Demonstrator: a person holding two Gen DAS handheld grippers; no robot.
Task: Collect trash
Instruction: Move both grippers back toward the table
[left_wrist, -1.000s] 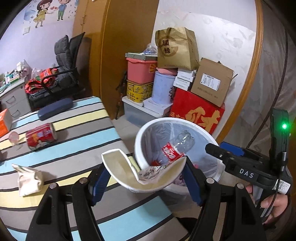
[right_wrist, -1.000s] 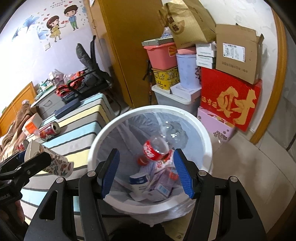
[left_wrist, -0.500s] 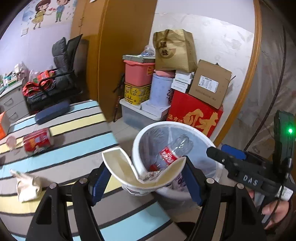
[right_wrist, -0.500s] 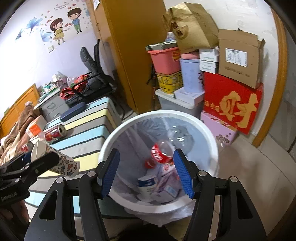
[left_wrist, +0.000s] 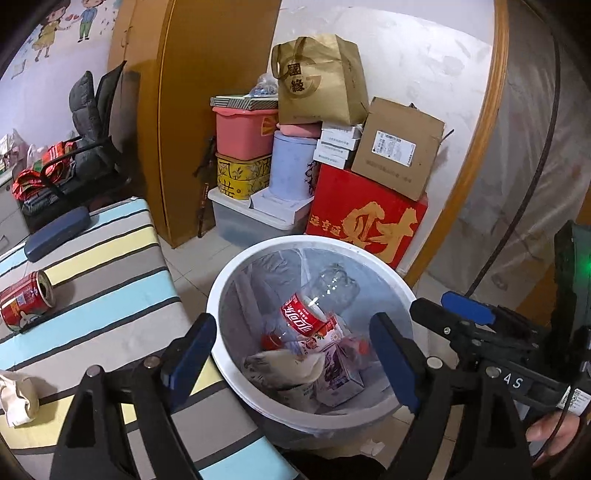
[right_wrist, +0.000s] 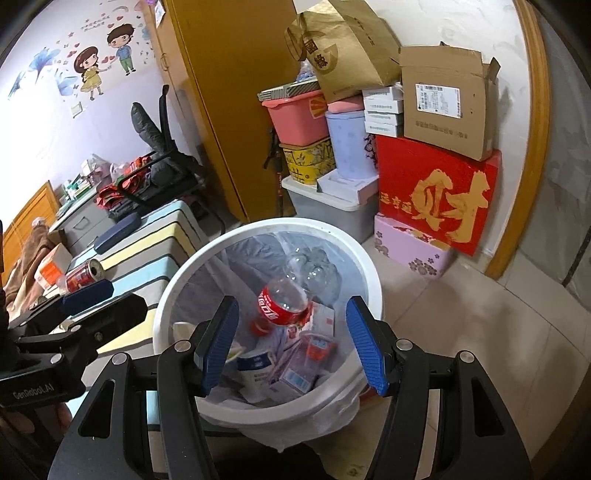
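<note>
Tissue wad (left_wrist: 16, 397), crumpled and off-white, lies at far left on the striped worktop (left_wrist: 110, 314) — judged near weightless and soft, best pinched across its bulk. Red drink can (left_wrist: 26, 301) rests on its side further back on the same worktop, open end to the right; probably light, thin-walled and prone to roll, so a hold across the middle of the barrel looks soundest. Left claw (left_wrist: 291, 363) hangs above the near rim of the bin, jaws opening, nothing between the pads. White bin (left_wrist: 221, 295), lined with a clear bag, stands on the floor beside the worktop — contents: a clear plastic bottle with red label (left_wrist: 310, 314), a squashed paper cup (left_wrist: 284, 365) lying on top, small cartons and wrappers beneath. Right claw (right_wrist: 291, 347) is held over the same bin, jaws standing wide and empty. Stacked boxes (left_wrist: 369, 218) and tubs line the wall behind.
</note>
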